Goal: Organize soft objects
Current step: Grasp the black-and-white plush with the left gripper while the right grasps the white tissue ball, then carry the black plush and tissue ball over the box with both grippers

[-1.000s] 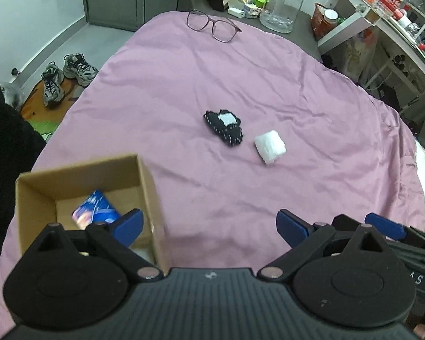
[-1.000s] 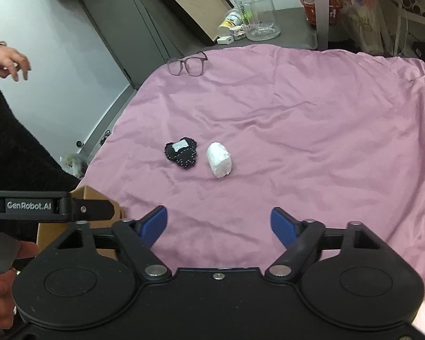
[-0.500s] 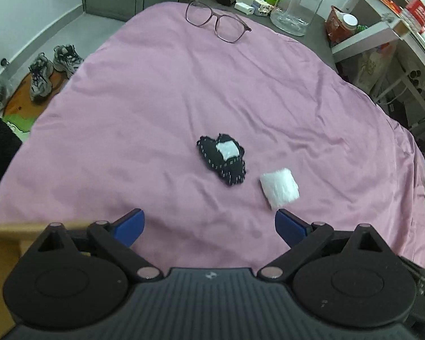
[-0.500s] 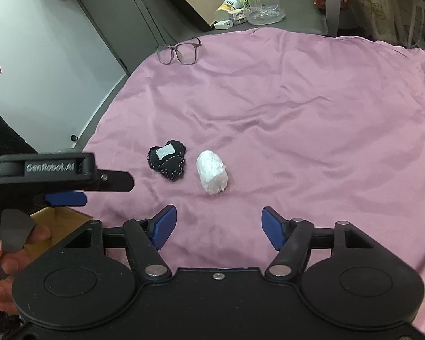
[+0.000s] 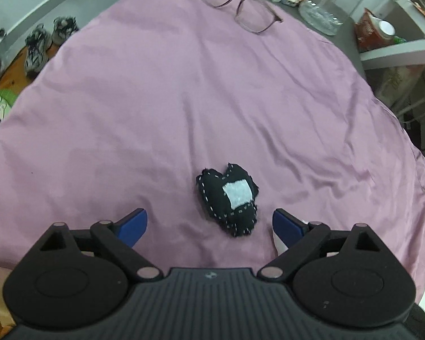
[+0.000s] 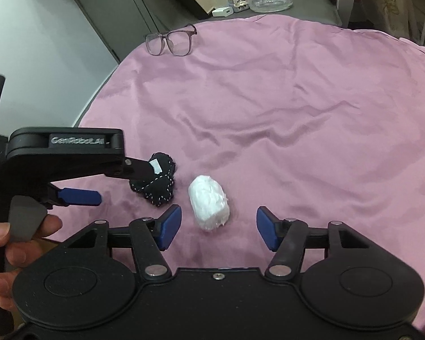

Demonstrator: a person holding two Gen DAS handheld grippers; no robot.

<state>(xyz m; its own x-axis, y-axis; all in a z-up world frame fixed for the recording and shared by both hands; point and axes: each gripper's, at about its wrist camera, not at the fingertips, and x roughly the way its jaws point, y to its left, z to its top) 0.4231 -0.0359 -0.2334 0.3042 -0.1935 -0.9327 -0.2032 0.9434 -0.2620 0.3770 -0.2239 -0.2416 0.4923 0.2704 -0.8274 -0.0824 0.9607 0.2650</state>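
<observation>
Both tools released: left tool lines up on heart, right tool straddles wad, ready to grab.

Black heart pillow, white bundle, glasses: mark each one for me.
black heart pillow [image 5: 226, 198], left wrist view, on its black fabric just left of the white patch
white bundle [image 6: 209, 202], right wrist view, middle of its wrapped body
glasses [image 6: 171, 42], right wrist view, on the bridge between the lenses

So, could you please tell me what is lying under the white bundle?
The white bundle rests directly on the pink sheet, beside the black heart cushion. Whatever lies beneath the sheet itself is covered and cannot be seen.
</observation>
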